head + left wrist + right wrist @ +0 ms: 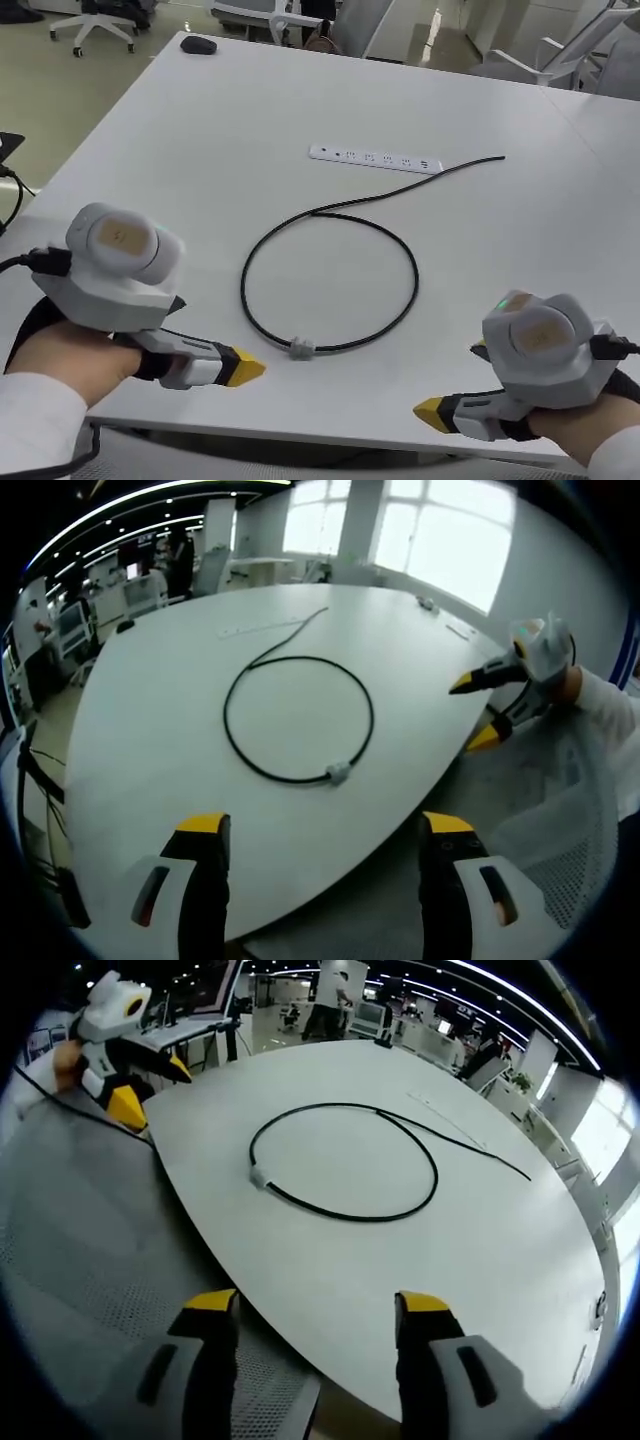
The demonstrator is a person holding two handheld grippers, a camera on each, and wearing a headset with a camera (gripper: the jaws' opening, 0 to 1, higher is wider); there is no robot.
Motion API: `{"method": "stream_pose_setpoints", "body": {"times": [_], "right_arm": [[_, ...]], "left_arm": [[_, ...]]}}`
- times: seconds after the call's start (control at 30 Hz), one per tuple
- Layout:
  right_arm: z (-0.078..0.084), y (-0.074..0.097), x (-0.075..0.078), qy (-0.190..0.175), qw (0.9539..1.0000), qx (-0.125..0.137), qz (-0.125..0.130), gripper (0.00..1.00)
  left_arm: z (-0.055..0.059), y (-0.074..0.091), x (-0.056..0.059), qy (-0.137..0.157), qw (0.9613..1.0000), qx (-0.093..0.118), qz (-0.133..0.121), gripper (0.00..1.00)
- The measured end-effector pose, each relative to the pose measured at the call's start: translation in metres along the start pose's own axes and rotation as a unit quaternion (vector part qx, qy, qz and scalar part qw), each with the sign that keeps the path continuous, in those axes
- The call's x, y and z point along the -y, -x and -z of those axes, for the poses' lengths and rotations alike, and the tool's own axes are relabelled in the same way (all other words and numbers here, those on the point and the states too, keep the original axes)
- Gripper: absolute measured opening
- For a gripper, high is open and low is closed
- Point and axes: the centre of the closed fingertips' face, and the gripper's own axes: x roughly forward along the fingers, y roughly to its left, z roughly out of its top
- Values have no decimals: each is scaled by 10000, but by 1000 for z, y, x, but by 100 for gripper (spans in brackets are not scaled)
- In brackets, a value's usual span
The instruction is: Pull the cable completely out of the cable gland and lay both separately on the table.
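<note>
A black cable (330, 215) lies in a loop on the white table (300, 110), its free end running to the far right. A small grey cable gland (301, 348) sits on the loop's near side; the gland (338, 773) and the gland (259, 1177) show in both gripper views too. My left gripper (250, 368) hovers at the table's near left edge, left of the gland, open and holding nothing. My right gripper (430, 412) hangs at the near right edge, also open with nothing between its jaws. Both stand well apart from the cable.
A white power strip (375, 159) lies beyond the loop. A black mouse (198, 44) rests at the far left corner. Office chairs (95, 20) stand past the table. The near table edge runs just under both grippers.
</note>
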Motion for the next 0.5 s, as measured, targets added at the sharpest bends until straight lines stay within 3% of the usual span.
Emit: {"method": "stream_pose_setpoints", "body": {"times": [0.1,0.23,0.3,0.5], "right_arm": [[-6,0,-4,68,9999,96,-112,65],[-21,2,-10,-353,9972,487,-442,66],[-27,4,-7,-334,9966,593,-467,65],[-40,-4,-1,-144,9965,639,-527,62]], "left_arm": [[0,0,2,4,10000,-2,60,74],[0,0,1,10,10000,-7,47,75],[0,0,2,18,10000,-11,74,75],[1,0,1,-4,10000,-24,63,76]]}}
